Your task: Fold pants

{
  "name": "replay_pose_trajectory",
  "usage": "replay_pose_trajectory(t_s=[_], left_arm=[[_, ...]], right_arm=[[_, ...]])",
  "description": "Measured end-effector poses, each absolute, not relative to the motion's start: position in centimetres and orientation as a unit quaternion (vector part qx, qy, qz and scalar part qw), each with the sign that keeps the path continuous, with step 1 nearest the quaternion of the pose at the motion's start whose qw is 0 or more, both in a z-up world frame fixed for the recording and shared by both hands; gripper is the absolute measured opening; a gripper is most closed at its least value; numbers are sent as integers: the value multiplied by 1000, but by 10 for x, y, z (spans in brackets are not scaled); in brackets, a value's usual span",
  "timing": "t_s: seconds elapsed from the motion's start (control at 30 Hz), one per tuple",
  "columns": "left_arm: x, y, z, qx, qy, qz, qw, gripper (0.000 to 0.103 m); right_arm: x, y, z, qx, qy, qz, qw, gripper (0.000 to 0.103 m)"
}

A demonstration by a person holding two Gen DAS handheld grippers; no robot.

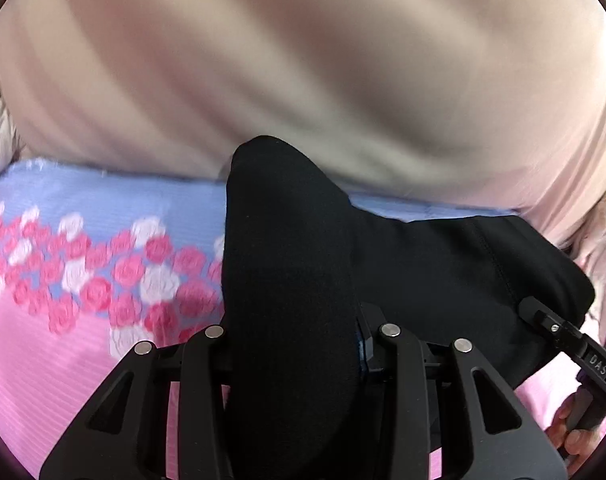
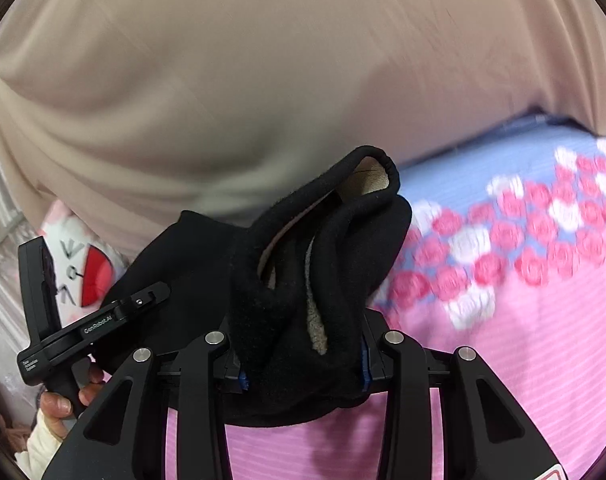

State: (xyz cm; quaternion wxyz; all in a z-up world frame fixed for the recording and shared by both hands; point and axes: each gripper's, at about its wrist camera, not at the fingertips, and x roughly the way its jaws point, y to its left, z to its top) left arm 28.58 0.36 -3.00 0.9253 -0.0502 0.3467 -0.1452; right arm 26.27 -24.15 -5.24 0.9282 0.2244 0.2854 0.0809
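The black pants (image 1: 443, 264) hang bunched between my two grippers above a pink and blue floral bedspread (image 1: 83, 240). My left gripper (image 1: 293, 344) is shut on a thick fold of the black fabric, which hides its fingertips. My right gripper (image 2: 303, 364) is shut on another bunch of the pants (image 2: 303, 280), whose pale fleece lining shows at an open hem. The right gripper also shows in the left wrist view (image 1: 563, 340) at the right edge, and the left gripper shows in the right wrist view (image 2: 103, 320) at the left.
A large beige cloth or pillow (image 1: 303, 60) fills the space behind the pants in both views. A white plush toy with a red patch (image 2: 87, 272) lies at the left of the right wrist view. The bedspread (image 2: 523, 280) spreads below.
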Motion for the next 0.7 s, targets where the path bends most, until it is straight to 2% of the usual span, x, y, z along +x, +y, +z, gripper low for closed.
replay_pose_trajectory(t_s=[0.07, 0.13, 0.2, 0.27, 0.3, 0.33, 0.4, 0.57, 0.6, 0.63, 0.67, 0.7], left_arm=[[291, 9, -38, -53, 352, -141, 924, 42], [292, 11, -44, -58, 365, -128, 920, 57], [292, 18, -45, -66, 374, -109, 919, 70], [280, 28, -37, -61, 365, -95, 924, 69], [266, 35, -24, -48, 354, -82, 931, 73], [255, 39, -14, -36, 349, -72, 934, 85], [233, 49, 8, -11, 334, -44, 942, 98], [194, 21, 39, 62, 321, -23, 945, 98], [191, 13, 40, 68, 327, -25, 942, 98], [188, 8, 39, 69, 333, -30, 940, 98], [186, 5, 35, 68, 341, -36, 937, 98], [186, 3, 31, 67, 346, -38, 935, 98]], right_arm=[[266, -244, -56, 230, 300, 83, 922, 40], [270, -244, -63, 227, 334, 74, 912, 57], [273, -250, -75, 246, 377, 71, 890, 61], [260, -267, -78, 292, 392, 74, 869, 65], [248, -277, -73, 299, 396, 60, 866, 70], [236, -283, -65, 295, 391, 47, 871, 73], [212, -290, -47, 281, 367, 27, 886, 77], [217, -270, -20, 241, 355, 51, 902, 77], [229, -259, -23, 216, 371, 54, 901, 70], [240, -252, -28, 196, 384, 57, 901, 30], [251, -245, -34, 171, 399, 54, 899, 19], [260, -239, -37, 149, 412, 42, 898, 18]])
